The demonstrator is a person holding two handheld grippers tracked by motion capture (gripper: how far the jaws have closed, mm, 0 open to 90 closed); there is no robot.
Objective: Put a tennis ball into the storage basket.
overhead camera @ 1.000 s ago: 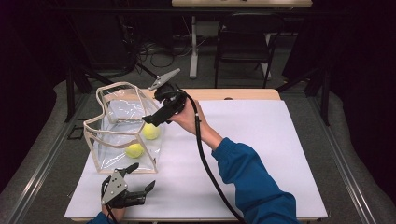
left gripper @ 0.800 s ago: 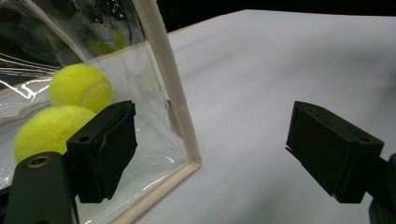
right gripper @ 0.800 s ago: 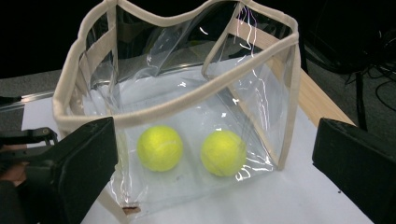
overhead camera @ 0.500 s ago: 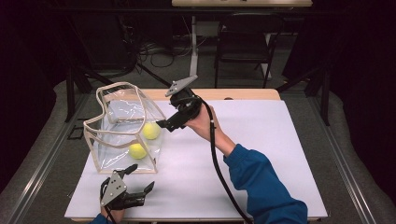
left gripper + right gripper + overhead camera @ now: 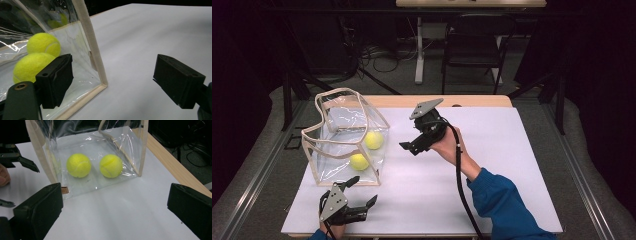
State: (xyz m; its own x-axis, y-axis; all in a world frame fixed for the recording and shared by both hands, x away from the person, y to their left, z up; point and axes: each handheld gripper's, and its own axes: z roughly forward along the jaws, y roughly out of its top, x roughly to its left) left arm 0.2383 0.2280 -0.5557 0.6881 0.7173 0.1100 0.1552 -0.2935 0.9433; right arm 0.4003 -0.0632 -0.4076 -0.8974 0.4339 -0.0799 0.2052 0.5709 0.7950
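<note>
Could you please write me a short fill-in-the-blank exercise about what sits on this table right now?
1. The clear bag holds ____ tennis balls.
2. The tennis balls are ____ in colour.
3. The jaws of the right gripper stand ____, with nothing between them.
4. The left gripper rests near the table's ____ edge, just in front of the bag.

Missing words: two; yellow; open; near
</note>
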